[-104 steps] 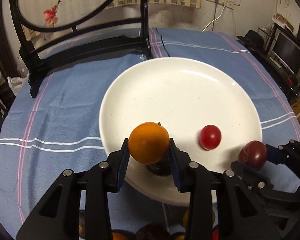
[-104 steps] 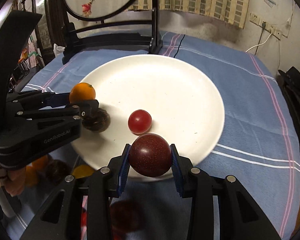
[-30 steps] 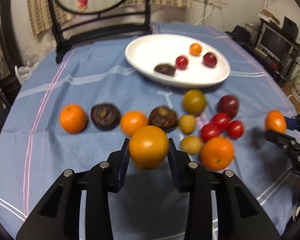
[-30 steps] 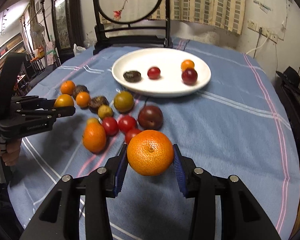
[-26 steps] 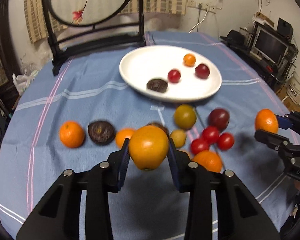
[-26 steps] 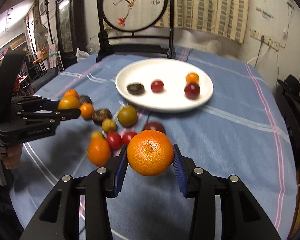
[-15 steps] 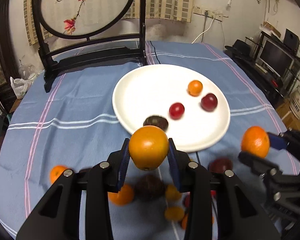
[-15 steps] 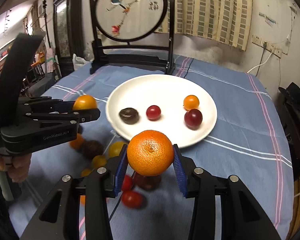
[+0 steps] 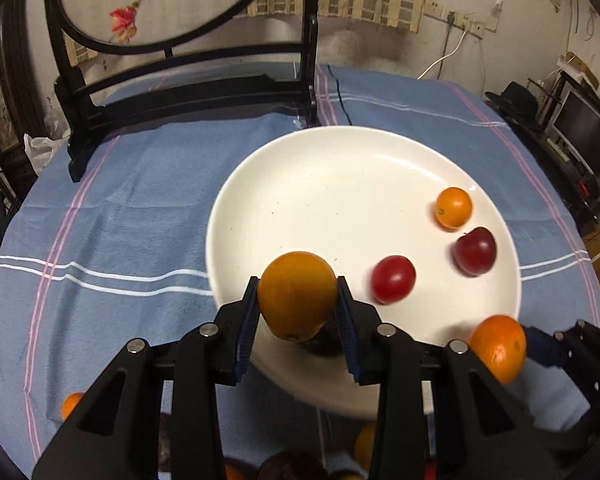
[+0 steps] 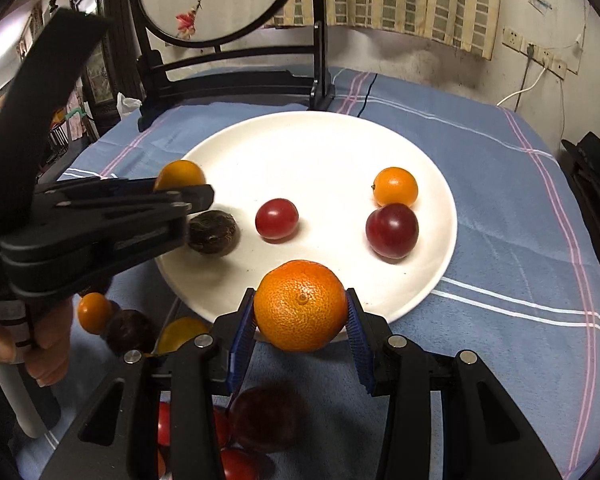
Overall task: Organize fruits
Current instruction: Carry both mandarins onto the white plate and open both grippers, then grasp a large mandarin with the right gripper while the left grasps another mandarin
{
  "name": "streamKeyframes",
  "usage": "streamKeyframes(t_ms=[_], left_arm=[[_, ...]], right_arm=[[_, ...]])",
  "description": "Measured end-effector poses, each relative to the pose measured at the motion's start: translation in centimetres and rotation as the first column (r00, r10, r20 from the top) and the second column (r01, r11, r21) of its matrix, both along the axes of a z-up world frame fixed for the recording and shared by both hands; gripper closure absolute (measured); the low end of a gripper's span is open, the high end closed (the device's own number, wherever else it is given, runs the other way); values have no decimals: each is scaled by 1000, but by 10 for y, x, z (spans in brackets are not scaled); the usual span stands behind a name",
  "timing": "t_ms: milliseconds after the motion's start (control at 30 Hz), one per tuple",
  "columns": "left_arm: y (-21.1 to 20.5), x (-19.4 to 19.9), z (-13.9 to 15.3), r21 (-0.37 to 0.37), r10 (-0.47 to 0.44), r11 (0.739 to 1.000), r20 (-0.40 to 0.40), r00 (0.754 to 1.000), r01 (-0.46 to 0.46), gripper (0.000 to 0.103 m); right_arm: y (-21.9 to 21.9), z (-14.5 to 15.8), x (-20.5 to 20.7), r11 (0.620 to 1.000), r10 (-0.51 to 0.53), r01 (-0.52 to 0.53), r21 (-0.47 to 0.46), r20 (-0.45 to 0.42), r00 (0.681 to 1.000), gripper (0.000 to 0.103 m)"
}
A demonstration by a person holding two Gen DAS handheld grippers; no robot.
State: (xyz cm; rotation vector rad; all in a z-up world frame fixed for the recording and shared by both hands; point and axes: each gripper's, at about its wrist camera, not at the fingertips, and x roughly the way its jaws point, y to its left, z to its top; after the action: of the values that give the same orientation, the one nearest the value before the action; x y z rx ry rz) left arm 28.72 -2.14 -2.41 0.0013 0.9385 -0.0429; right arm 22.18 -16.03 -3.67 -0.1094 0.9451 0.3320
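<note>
My left gripper (image 9: 298,300) is shut on a smooth yellow-orange fruit (image 9: 297,295) over the near left rim of the white plate (image 9: 300,160). My right gripper (image 10: 301,312) is shut on a dimpled orange (image 10: 301,305) at the plate's (image 10: 300,136) near edge. On the plate lie a small orange (image 10: 395,186), a dark red plum (image 10: 392,231), a red tomato (image 10: 277,218) and a dark wrinkled fruit (image 10: 213,232). The left gripper with its fruit (image 10: 180,175) shows in the right wrist view, above the wrinkled fruit. The right gripper's orange (image 9: 498,347) shows in the left wrist view.
Several loose fruits lie on the blue striped cloth (image 10: 500,280) near me, among them a small orange (image 10: 95,313), a dark fruit (image 10: 130,332) and red tomatoes (image 10: 236,462). A black-framed round embroidery screen (image 10: 220,0) stands behind the plate.
Both grippers have carried their fruits forward from above the loose pile to the plate's near edge. The plate looms larger and the pile has dropped beneath the grippers.
</note>
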Motion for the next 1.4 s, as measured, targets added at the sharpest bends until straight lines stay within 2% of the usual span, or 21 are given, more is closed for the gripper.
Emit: streamKeyframes(t_ms=[67,133,200,233,467,667,733,900,1033,1233,1400], left_arm=[[-2,4,-4,-8,0,1000,-15,1000,0,67],[-3,1,-5,-11,2,1000,-21,1000,-2,61],[-2,-4,-1,3,8,1000,-8,1000,-8,39],[-1,-9,2,9,8,1000,3,1000,-8,38],[11,-51,23,-5,-5,1000,70,998,5,32],[24,-96,26,5,-13,1000,101,995,13,24],[28,-114,24,23,-15,1000,115,993,12,23],[41,-147,16,41,-26,999,123,992,21,20],[52,-168,10,25,-29,999,110,993,26,19],[64,-189,-6,42,-24,999,92,996,20,19],[77,-196,-13,44,-23,999,89,996,20,19]], right_arm=[[1,-1,1,1000,-1,1,2,-4,1000,57],[-1,0,2,1000,-3,4,9,-4,1000,48],[-3,3,-2,1000,-14,14,5,10,1000,47],[-4,5,-3,1000,-13,13,9,11,1000,47],[-18,15,-28,999,-17,16,28,25,1000,46],[-28,22,-57,999,-13,11,36,42,999,45],[-30,24,-68,999,-15,13,39,51,999,37],[-33,24,-92,999,-9,7,46,61,998,36],[-33,19,-106,998,-10,7,60,44,999,36],[-28,9,-124,997,1,-2,80,11,1000,31],[-25,5,-132,997,13,-13,75,-6,1000,30]])
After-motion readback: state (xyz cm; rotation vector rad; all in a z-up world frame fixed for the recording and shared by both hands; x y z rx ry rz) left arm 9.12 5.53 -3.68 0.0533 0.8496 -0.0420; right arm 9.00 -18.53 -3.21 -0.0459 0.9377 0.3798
